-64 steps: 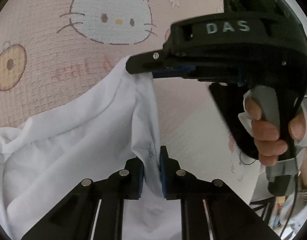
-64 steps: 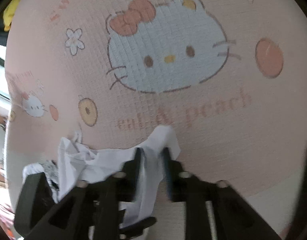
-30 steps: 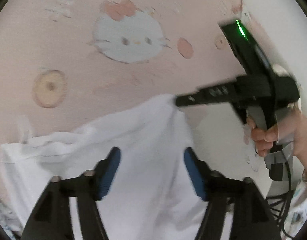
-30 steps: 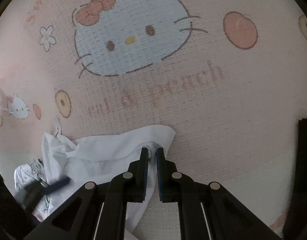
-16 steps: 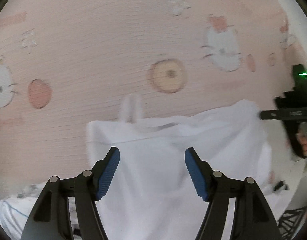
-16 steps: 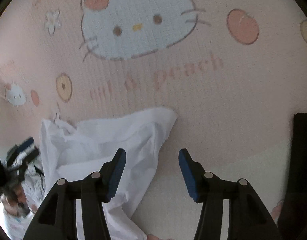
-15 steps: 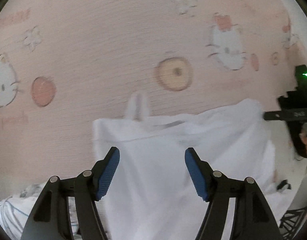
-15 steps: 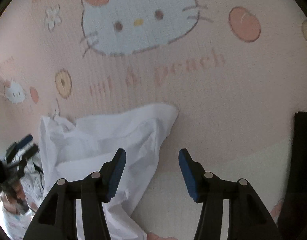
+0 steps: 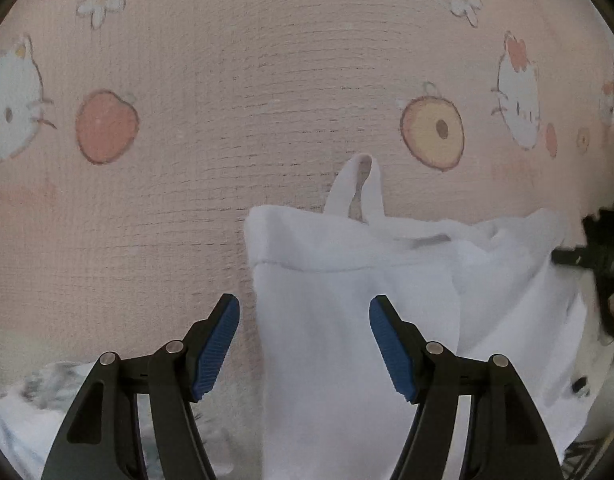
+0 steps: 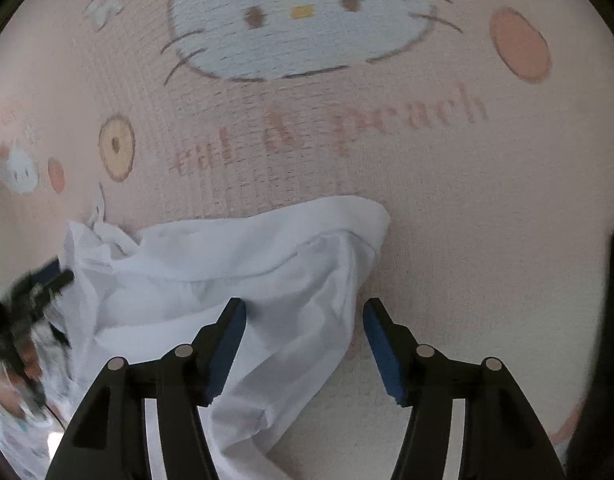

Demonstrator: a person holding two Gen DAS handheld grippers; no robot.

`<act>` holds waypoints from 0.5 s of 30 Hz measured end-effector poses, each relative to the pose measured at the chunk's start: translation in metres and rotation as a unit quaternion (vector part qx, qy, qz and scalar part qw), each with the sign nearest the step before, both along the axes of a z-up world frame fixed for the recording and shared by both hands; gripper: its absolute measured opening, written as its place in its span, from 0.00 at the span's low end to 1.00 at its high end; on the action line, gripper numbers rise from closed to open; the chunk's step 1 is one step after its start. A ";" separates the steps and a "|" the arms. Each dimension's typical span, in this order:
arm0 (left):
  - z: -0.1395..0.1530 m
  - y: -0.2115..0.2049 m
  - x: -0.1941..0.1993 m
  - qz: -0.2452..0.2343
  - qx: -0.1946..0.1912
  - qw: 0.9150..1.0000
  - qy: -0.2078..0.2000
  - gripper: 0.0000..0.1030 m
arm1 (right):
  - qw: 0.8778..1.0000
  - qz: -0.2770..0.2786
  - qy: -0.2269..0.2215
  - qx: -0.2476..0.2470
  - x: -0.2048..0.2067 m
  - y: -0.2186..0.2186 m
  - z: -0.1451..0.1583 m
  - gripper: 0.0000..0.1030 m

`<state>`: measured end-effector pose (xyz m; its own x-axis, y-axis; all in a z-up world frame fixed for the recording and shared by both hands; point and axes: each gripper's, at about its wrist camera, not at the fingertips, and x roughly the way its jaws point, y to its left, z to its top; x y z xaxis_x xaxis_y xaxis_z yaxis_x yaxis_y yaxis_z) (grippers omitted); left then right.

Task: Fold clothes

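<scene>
Soft white garment point(image 9: 347, 300) lies rumpled on the pink waffle-weave blanket point(image 9: 227, 80); left gripper point(image 9: 303, 344) wide, empty; right gripper point(image 10: 305, 342) opening, cloth released since a second ago.

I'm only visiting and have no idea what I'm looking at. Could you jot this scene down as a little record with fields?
surface: pink cartoon-cat mat
garment: white garment, lying rumpled on the mat, not yet folded flat
garment detail: small white loop sticking out past its top edge
left tongs: open above the garment, pads off the cloth
right tongs: jaws opening, cloth below them, not pinched
other cloth: patterned fabric at the lower left of the left view
</scene>
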<state>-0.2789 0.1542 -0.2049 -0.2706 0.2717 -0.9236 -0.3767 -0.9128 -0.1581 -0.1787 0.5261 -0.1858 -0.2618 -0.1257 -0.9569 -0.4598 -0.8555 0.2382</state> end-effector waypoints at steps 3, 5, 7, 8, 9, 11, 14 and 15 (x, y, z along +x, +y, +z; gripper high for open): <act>-0.010 0.007 0.002 -0.014 0.009 1.000 -0.012 0.32 | 0.999 0.031 -0.008 0.037 -0.012 -0.026 -0.009 0.58; -0.011 0.016 0.010 -0.040 -0.039 0.998 0.021 0.16 | 0.995 0.062 -0.018 0.082 -0.020 -0.049 -0.011 0.44; -0.009 0.021 0.017 -0.055 -0.065 0.995 0.050 0.07 | 0.986 0.103 -0.027 0.130 -0.028 -0.073 -0.012 0.28; -0.007 0.020 0.019 -0.055 -0.073 0.994 0.060 0.05 | 0.979 0.124 -0.033 0.156 -0.032 -0.085 -0.012 0.08; -0.005 0.018 0.022 -0.054 -0.081 0.993 0.068 0.04 | 0.972 0.143 -0.042 0.182 -0.034 -0.096 -0.012 0.05; -0.003 0.012 0.022 -0.055 -0.095 0.991 0.074 0.03 | 0.953 0.181 -0.059 0.235 -0.038 -0.117 -0.014 0.04; 0.000 0.003 0.022 -0.055 -0.120 0.988 0.081 0.03 | 0.913 0.241 -0.072 0.321 -0.042 -0.142 -0.018 0.04; 0.001 0.000 0.022 -0.054 -0.128 0.987 0.084 0.03 | 0.902 0.251 -0.074 0.344 -0.042 -0.146 -0.020 0.04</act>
<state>-0.2572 0.1542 -0.2037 -0.4080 0.0707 -0.9103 -0.4747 -0.8681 0.1453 -0.2211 0.3799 -0.2060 -0.1993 0.4435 -0.8739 0.0442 -0.8868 -0.4601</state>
